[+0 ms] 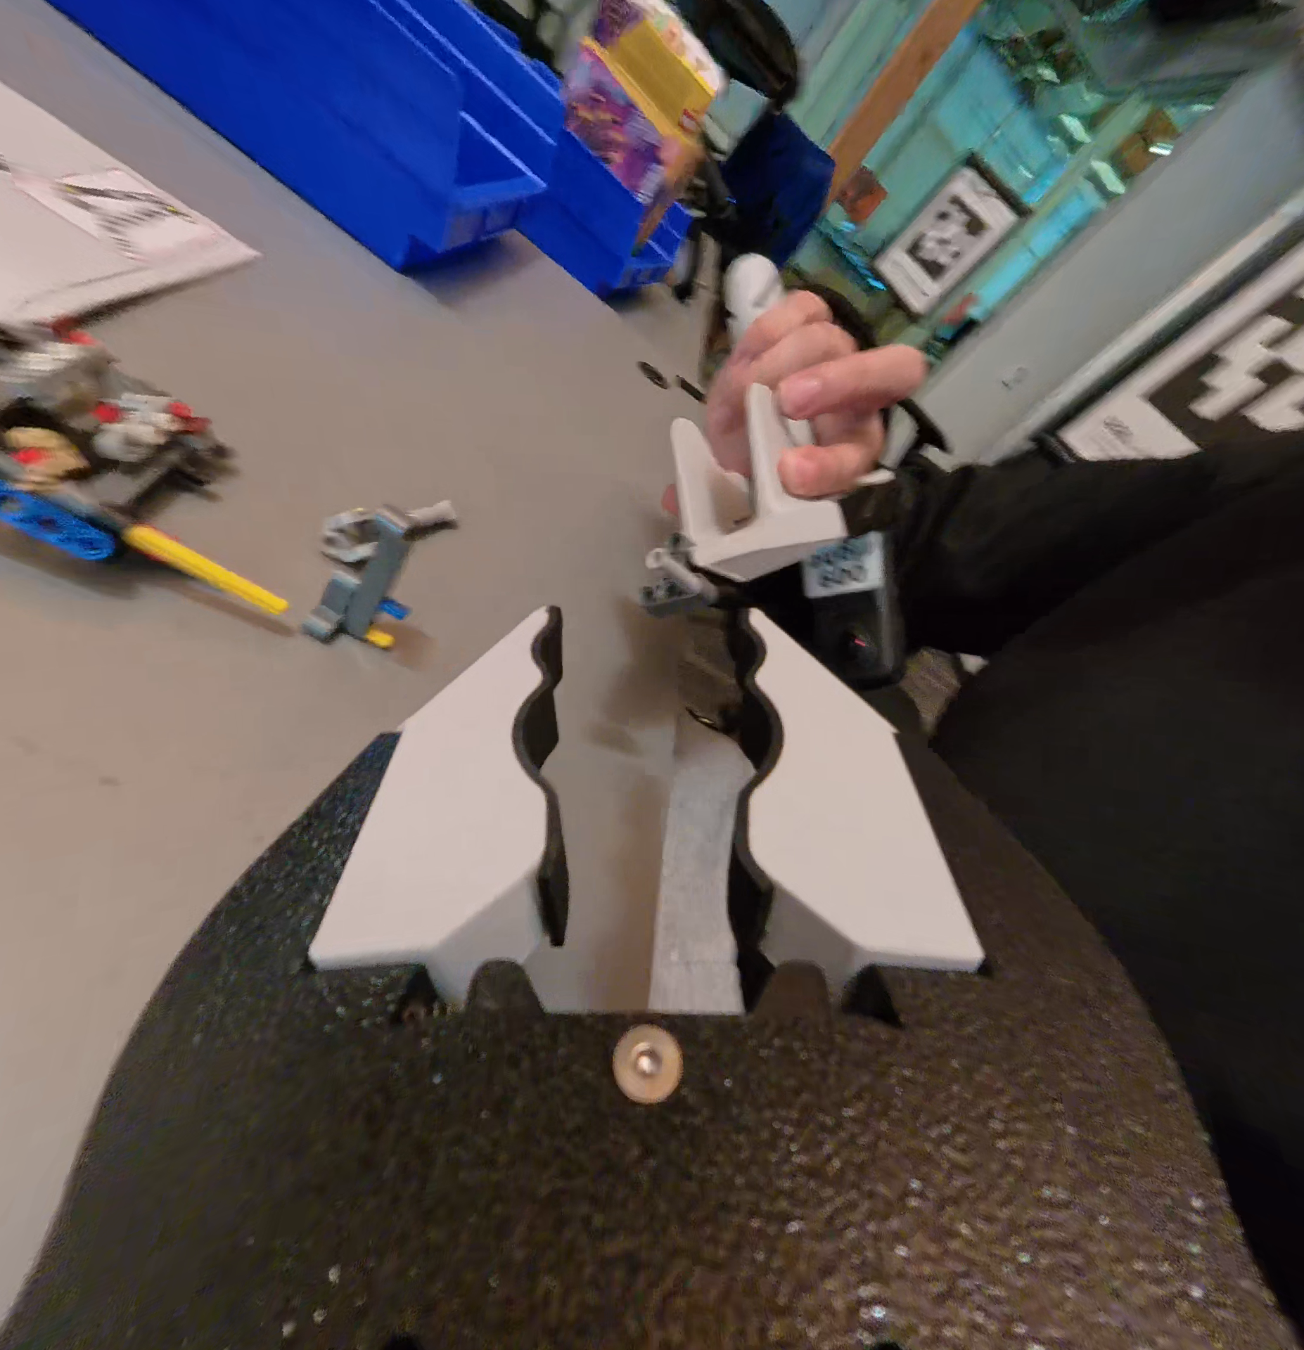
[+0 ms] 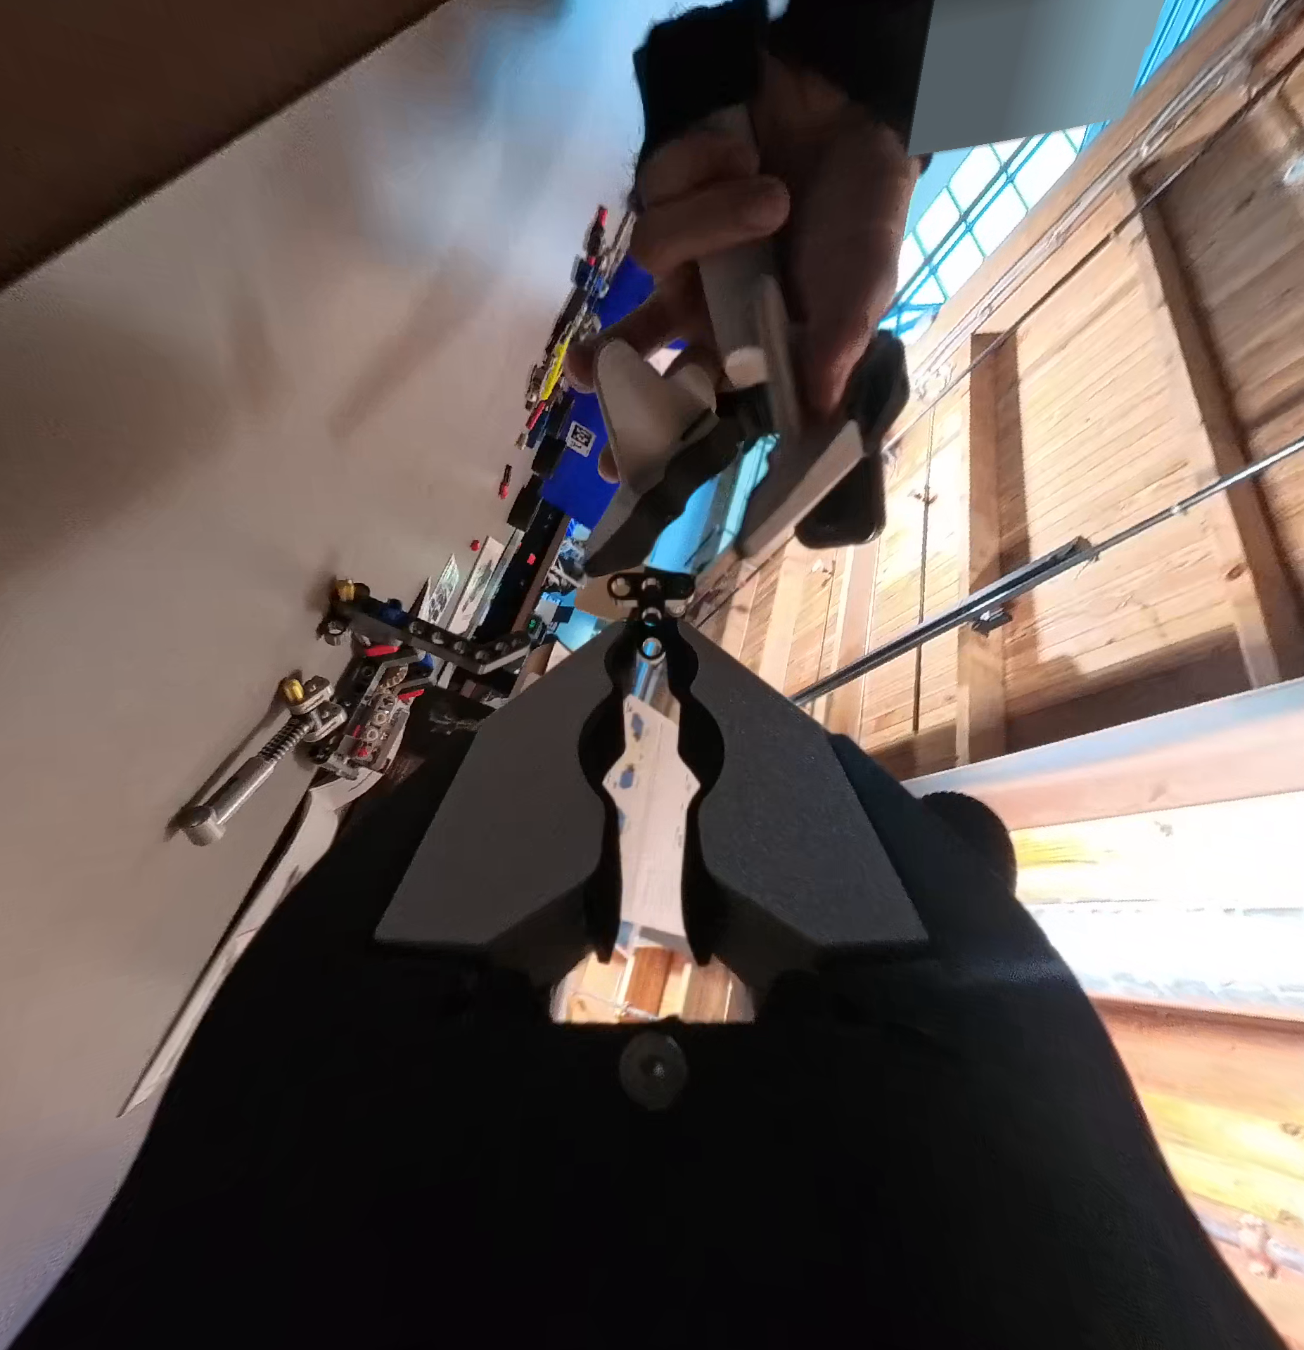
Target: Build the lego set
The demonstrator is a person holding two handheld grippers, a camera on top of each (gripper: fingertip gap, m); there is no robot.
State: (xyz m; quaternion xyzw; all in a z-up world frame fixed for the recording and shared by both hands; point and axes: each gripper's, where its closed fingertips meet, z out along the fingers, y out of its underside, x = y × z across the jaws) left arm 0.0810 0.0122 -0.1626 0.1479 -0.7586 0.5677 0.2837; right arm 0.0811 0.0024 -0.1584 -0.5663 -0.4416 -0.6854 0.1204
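Note:
My left gripper (image 1: 649,621) is open and empty, and its white fingers hang over the grey table (image 1: 342,730). My right gripper (image 2: 649,634) is shut on a small dark grey lego connector (image 2: 649,590) and holds it up in the air. The same piece (image 1: 667,577) shows in the left wrist view, just ahead and right of my left fingertips. A partly built lego model (image 1: 57,453) in blue, grey and red with a yellow axle (image 1: 203,570) lies at the left. A small grey sub-assembly (image 1: 371,570) stands nearer.
Blue bins (image 1: 415,131) and a colourful box (image 1: 634,109) stand at the table's far side, with an instruction booklet (image 1: 86,219) at the far left. A grey shock absorber part (image 2: 247,774) lies beside the model (image 2: 386,694). A hand (image 1: 802,387) grips the right tool. Both grippers' tips are close together, under 4 cm apart.

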